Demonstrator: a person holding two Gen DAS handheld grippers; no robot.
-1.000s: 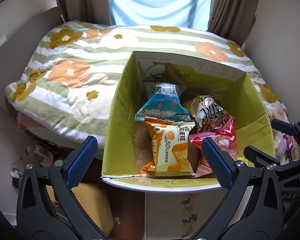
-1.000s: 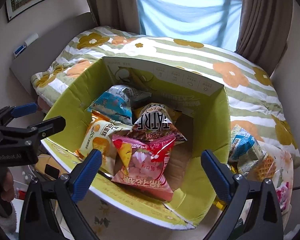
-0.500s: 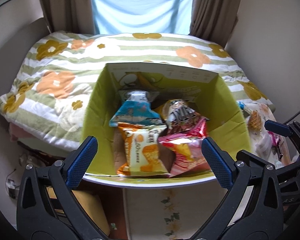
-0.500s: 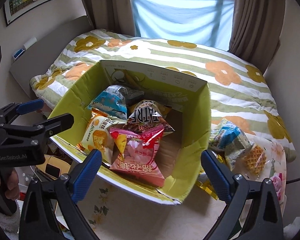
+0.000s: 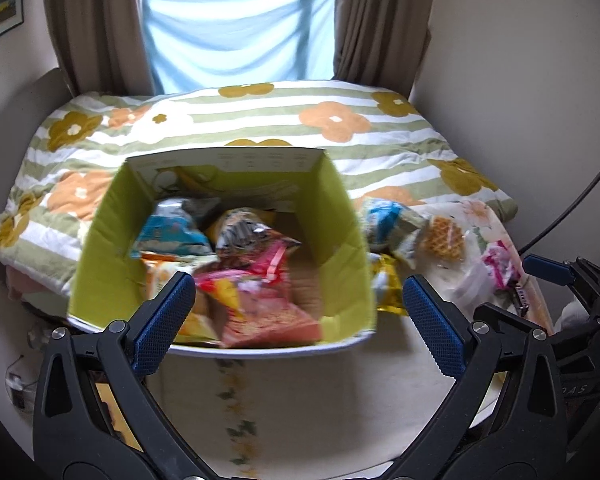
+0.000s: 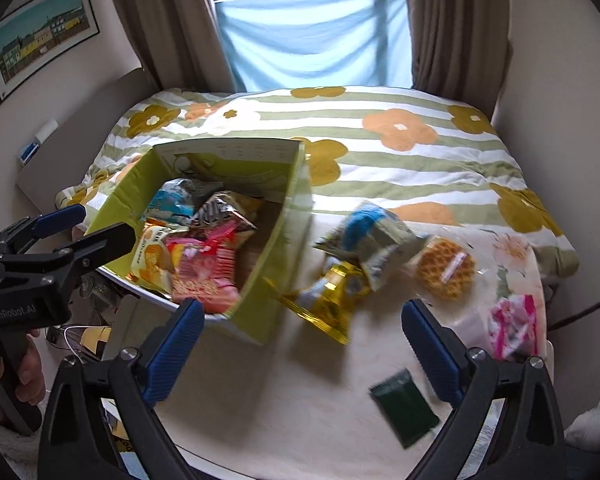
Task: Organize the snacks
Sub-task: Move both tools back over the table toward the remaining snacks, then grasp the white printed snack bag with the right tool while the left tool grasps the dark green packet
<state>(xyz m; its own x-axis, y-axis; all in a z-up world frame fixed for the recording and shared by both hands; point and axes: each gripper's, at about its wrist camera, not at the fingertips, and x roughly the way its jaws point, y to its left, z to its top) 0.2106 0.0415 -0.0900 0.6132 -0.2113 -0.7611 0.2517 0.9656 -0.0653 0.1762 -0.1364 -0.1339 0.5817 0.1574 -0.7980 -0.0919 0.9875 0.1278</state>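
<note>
Several loose packets look light and crinkly, so we would pinch the gold snack bag [image 6: 332, 300] at its crimped edge, with our right gripper [image 6: 300, 344] and left gripper [image 5: 294, 322] both spread wide and empty.

The tall green cardboard box [image 6: 276, 248] stands on the left of the cream table [image 6: 292, 396], its walls blocking the way in from the side. To its right lie a gold snack bag [image 6: 332, 300], a round waffle [image 6: 444, 268] and a dark green packet [image 6: 404, 408], with bare table between them.
</note>
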